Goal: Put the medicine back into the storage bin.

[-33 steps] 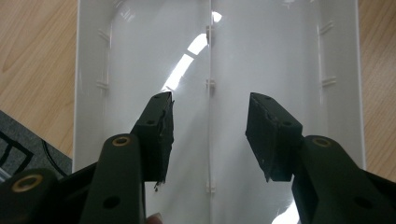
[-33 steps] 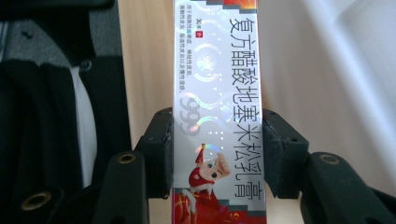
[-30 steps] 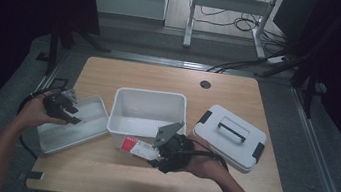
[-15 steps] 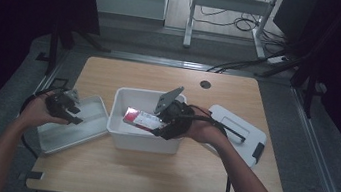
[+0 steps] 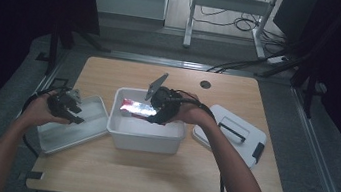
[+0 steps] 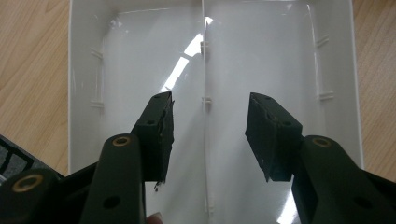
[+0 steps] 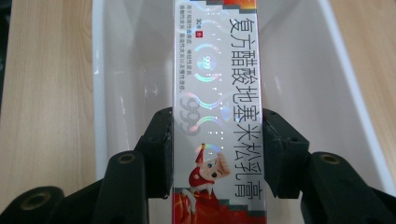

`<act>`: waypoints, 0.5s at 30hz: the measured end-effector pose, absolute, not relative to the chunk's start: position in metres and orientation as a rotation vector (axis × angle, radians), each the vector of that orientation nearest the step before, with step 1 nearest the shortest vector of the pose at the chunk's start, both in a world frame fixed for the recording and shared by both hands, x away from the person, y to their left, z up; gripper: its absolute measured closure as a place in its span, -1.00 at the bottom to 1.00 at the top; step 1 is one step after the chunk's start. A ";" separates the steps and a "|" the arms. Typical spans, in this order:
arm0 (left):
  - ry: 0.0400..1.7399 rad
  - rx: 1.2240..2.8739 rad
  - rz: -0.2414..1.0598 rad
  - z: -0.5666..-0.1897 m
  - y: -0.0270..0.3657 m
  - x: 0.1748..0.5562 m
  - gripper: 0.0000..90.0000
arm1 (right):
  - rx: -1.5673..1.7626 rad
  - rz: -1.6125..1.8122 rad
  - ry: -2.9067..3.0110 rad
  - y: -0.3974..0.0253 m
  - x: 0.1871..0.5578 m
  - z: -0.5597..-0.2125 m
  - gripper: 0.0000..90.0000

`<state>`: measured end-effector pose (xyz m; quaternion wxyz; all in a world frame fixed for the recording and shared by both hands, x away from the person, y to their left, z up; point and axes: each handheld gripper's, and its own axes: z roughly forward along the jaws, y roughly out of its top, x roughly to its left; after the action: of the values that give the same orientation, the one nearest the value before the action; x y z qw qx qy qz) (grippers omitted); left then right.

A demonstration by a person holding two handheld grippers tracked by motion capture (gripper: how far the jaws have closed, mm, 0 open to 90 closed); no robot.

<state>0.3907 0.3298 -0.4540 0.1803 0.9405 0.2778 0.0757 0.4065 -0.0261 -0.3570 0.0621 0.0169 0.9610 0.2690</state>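
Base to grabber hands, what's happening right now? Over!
Right gripper shut on the ointment box, held over the white bin. Left gripper open, nothing held, above the shallow white tray. Bin's lid off to the right, nothing blocking.

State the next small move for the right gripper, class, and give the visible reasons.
Probably lower a little, then open the jaws. The right gripper is shut on the long carton, which it holds over the open white bin, so a release should drop it inside. The left gripper hangs open above the shallow tray, out of the way.
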 end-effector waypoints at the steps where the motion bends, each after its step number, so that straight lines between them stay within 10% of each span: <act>1: 0.778 2.662 0.212 -0.454 0.330 0.391 0.16 | 0.050 0.801 2.918 -0.024 0.408 -0.360 0.12; 15: 0.774 2.665 0.207 -0.457 0.330 0.390 0.16 | 0.026 0.684 2.979 -0.005 0.412 -0.392 0.12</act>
<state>0.3902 0.3298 -0.4569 0.1783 0.9423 0.2736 0.0733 0.4124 -0.0049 -0.3917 0.0426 0.0086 0.9737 0.2236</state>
